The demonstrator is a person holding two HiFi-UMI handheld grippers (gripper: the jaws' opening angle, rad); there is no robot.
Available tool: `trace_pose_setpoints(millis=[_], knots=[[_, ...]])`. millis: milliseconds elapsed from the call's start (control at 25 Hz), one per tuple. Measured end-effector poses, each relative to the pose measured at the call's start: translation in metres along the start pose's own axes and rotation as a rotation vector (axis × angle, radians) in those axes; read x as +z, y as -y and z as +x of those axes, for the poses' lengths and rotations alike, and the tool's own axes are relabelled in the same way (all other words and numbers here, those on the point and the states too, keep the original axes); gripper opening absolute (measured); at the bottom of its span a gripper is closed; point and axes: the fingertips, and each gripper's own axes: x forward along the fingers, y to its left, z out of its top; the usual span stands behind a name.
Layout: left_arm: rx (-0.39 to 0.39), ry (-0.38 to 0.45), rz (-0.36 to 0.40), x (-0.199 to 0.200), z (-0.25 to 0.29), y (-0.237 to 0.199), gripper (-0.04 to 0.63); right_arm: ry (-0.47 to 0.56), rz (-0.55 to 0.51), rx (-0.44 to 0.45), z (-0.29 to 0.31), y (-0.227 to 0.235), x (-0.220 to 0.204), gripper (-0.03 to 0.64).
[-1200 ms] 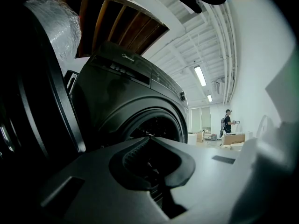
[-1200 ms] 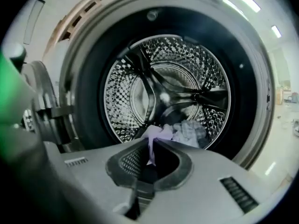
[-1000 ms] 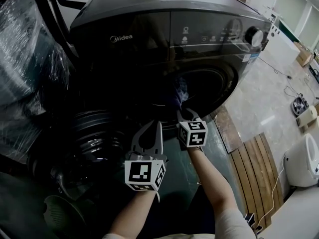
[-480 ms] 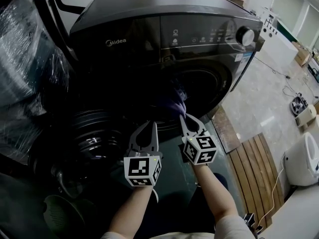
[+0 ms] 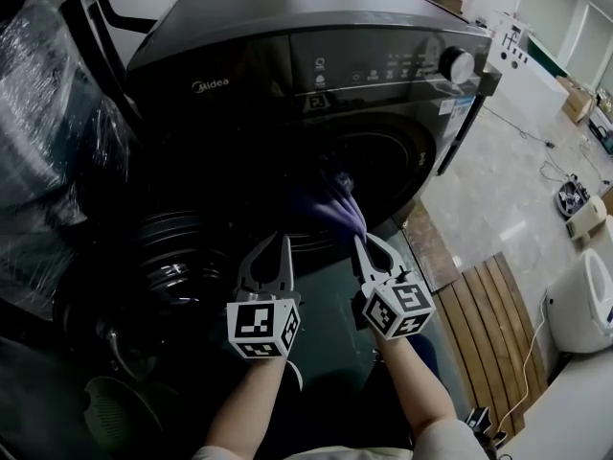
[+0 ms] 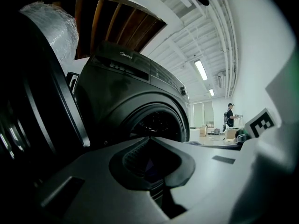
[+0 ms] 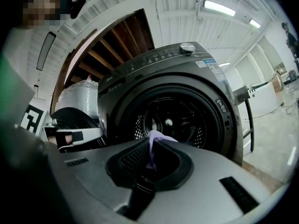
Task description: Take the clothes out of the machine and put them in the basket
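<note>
The right tongs are clamped on a corner of a purple cloth, which trails from their tips back to the dark mouth of the washing machine. Just beside them the left tongs are pressed together with nothing between them, in front of the machine. The machine's round door hangs open at the left, below a bundle wrapped in clear plastic. At the right, wooden slats lie on the pale floor.
</note>
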Motion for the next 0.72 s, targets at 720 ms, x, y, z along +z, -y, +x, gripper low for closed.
trace_pose_setpoints(millis=[720], knots=[[-0.015, -0.003, 0.047, 0.002, -0.003, 0.01, 0.02, 0.002, -0.121, -0.036, -0.025, -0.002, 0.011, 0.023]])
